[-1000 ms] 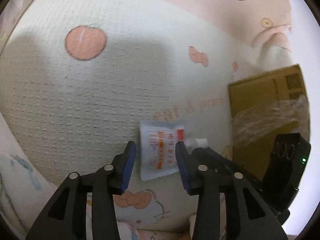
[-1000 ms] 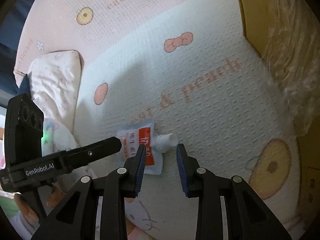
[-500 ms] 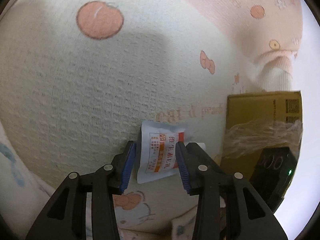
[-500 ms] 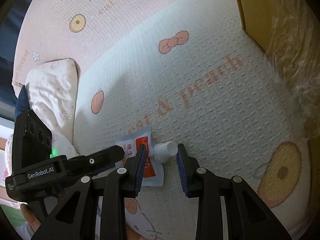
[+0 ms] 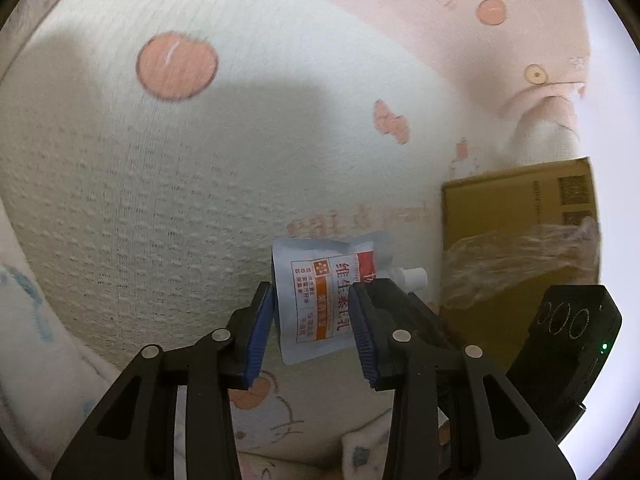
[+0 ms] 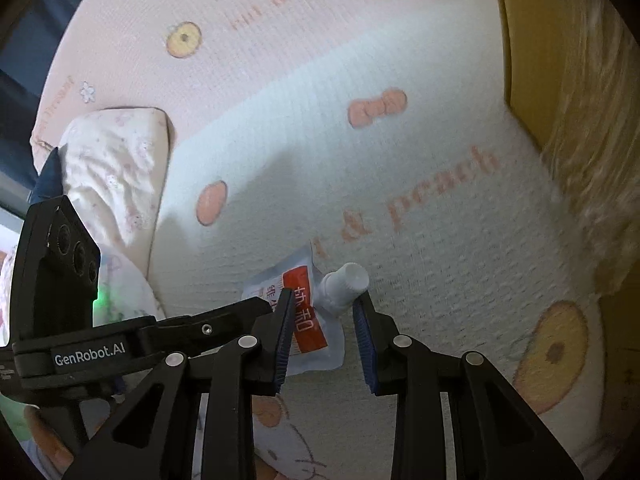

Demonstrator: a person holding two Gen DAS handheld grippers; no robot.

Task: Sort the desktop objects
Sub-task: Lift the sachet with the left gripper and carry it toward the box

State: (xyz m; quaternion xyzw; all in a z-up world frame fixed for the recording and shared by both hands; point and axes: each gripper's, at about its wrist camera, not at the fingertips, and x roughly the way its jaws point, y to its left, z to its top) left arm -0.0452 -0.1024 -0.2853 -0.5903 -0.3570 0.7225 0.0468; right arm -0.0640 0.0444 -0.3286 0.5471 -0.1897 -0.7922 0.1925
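Observation:
A small white pouch point(image 5: 320, 300) with an orange label and a white spout point(image 6: 346, 280) hangs just above a peach-print mat point(image 5: 160, 200). My right gripper point(image 6: 323, 298) is shut on its spout end, and the label point(image 6: 308, 320) shows between the fingers. My left gripper point(image 5: 312, 292) straddles the pouch body. Its jaws are closing, the left pad at the pouch's edge and the right edge hidden behind the other finger. One left finger point(image 6: 224, 316) reaches in from the left in the right wrist view. The right gripper's black housing point(image 5: 568, 344) shows at lower right.
A cardboard box point(image 5: 512, 208) with crumpled clear plastic wrap point(image 5: 520, 256) stands to the right of the pouch; the box point(image 6: 528, 40) also fills the right wrist view's upper right. A white patterned pillow point(image 6: 112, 168) lies at the mat's left edge.
The pouch has stayed between both pairs of fingers while the mat's print slid behind it. The left fingers stand slightly closer together.

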